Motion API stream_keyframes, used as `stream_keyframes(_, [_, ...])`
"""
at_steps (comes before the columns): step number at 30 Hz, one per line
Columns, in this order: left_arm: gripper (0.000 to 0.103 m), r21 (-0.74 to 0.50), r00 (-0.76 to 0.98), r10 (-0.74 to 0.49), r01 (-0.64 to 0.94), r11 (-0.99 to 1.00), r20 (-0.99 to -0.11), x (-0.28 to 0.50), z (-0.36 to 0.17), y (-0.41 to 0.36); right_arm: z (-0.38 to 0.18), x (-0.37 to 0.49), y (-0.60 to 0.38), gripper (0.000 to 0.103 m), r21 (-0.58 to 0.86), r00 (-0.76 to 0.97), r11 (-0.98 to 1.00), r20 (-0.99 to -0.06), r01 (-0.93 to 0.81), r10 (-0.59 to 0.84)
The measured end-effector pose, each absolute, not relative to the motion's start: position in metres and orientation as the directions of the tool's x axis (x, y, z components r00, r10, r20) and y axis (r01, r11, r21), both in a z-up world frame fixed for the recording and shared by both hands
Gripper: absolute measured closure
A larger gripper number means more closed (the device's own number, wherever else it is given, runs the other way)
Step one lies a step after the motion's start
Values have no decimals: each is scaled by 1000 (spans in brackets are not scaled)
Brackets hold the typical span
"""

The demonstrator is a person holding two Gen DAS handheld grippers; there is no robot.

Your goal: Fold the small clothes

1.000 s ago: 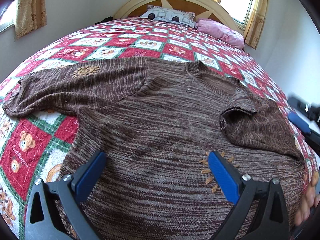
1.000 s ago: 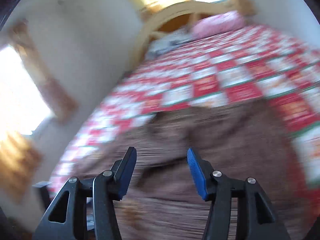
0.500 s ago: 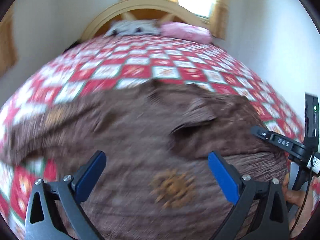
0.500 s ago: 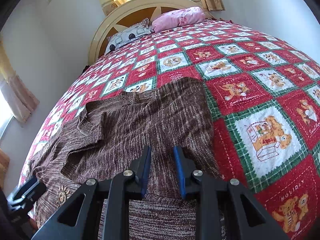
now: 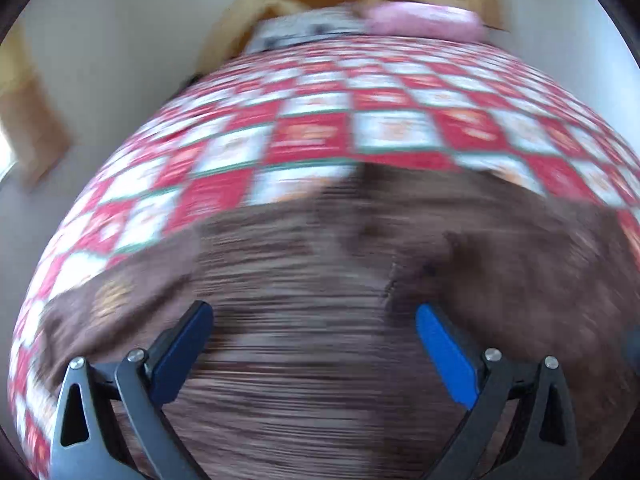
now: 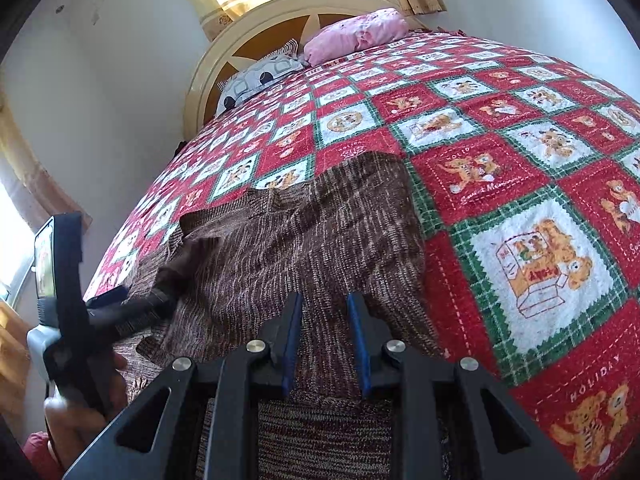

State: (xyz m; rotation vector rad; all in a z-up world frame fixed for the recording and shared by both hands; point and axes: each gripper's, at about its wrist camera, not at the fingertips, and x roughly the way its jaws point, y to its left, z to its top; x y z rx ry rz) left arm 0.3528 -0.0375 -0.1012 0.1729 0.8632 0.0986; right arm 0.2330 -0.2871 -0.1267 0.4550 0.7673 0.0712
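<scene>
A brown knit sweater [image 6: 304,240] lies on the bed, one sleeve folded over its body. My right gripper [image 6: 323,340] is nearly shut, its blue pads pinching the sweater's fabric near the lower right edge. My left gripper [image 5: 314,344] is open and empty, just above the blurred sweater body [image 5: 320,360]. The left gripper also shows in the right wrist view [image 6: 120,304], at the sweater's left side, held by a hand.
A red, white and green teddy-bear quilt [image 6: 520,184] covers the bed. A pink pillow [image 6: 356,34] and a patterned grey pillow [image 6: 256,80] lie by the curved headboard [image 6: 280,12]. Walls and curtained windows surround the bed.
My right gripper swung onto the sweater's right side and closed on its fabric. My left gripper stayed open and moved across the sweater; its view is now blurred.
</scene>
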Motion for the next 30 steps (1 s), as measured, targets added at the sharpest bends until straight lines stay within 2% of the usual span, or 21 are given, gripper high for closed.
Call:
stream_keyframes(2, [0,177,643,168,-51,983,-747,348,-98,-20,-126,232,-288,78,429,729,898,-645,98,228])
stream_keyframes(8, [0,61,665,26,28,998,-747,296,-85,-8,-108,213,-292,78,462,811,885,-537,53,231])
stream_keyframes(11, [0,3,652,-31,51,999,-758,275,-86,-10,-109,221,-277,78,405,781,914,-580,31,231])
stream_keyframes(14, [0,-27,654,-41,32,999,-755,258,-90,5,-124,239,-265,78,361,692,932,-679,24,245])
stream_keyframes(18, [0,-68,662,-1,-76,995,-749,238,-87,58,-124,237,-269,78,371,701,928,-668,24,249])
stream_keyframes(23, [0,-115,718,184,-346,931,-671,222,-70,162,-125,234,-272,78,384,706,923,-661,26,255])
stream_keyframes(26, [0,-247,711,196,-468,848,-675,221,-73,228,-125,235,-271,78,378,703,925,-665,26,252])
stream_keyframes(28, [3,-326,699,198,-540,776,-687,223,-83,266,-125,236,-270,78,379,703,925,-665,26,253])
stream_keyframes(30, [12,-357,682,180,-567,742,-709,230,-97,289,-125,235,-270,77,380,702,925,-665,27,253])
